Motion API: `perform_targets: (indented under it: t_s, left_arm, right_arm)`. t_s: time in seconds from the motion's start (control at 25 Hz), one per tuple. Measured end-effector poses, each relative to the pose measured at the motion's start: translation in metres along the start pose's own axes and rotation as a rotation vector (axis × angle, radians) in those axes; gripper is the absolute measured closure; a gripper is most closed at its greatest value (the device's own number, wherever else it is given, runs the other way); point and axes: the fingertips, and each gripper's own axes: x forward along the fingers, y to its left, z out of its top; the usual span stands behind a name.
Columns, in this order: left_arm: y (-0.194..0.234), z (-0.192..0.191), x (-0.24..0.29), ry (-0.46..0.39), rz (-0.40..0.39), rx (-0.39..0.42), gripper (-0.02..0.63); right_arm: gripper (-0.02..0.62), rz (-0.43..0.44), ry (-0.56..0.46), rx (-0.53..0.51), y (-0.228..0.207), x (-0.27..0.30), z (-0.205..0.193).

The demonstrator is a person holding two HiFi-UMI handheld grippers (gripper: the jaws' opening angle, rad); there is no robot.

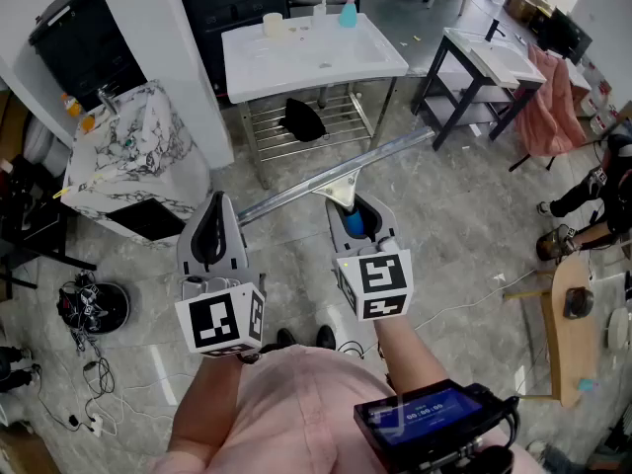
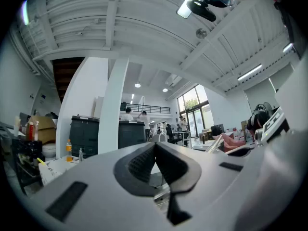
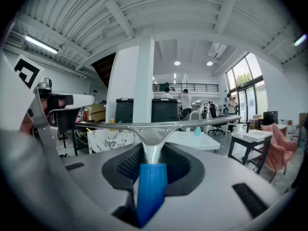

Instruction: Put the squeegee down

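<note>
A squeegee with a blue handle [image 3: 149,191] and a long metal blade [image 1: 326,179] sits in my right gripper [image 1: 348,208], which is shut on the handle and held in the air above the floor. In the right gripper view the blade [image 3: 159,124] runs level across the picture, in front of the white sink table [image 3: 199,140]. My left gripper [image 1: 210,227] hangs beside it on the left, shut with nothing between its pads [image 2: 155,165]. The blade's left end passes just beyond the left gripper's tip in the head view.
A white sink table [image 1: 311,65] with a blue spray bottle [image 1: 348,10] stands ahead, a wire shelf beneath it. A marble-patterned counter [image 1: 128,156] is at the left, a black-legged table [image 1: 489,67] at the right, a white column [image 1: 163,28] between. Cables lie on the floor.
</note>
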Motion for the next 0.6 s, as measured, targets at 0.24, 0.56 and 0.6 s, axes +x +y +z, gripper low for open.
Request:
perform_targets:
  t_s: [0.24,0.56,0.6]
  left_arm:
    - [-0.008,-0.005,-0.002,0.007,-0.003,0.0,0.597]
    - [-0.03,-0.005,-0.003,0.008,0.018,0.009,0.597]
    - [-0.032,-0.006,-0.002,0.01,0.023,0.008,0.597]
  right_arm:
    - [0.488,0.001,0.0,0.002,-0.004,-0.004,-0.006]
    - [0.486,-0.001,-0.023,0.016,-0.032,-0.013,-0.008]
    - [0.486,-0.003,-0.02,0.014,-0.036,-0.013,-0.009]
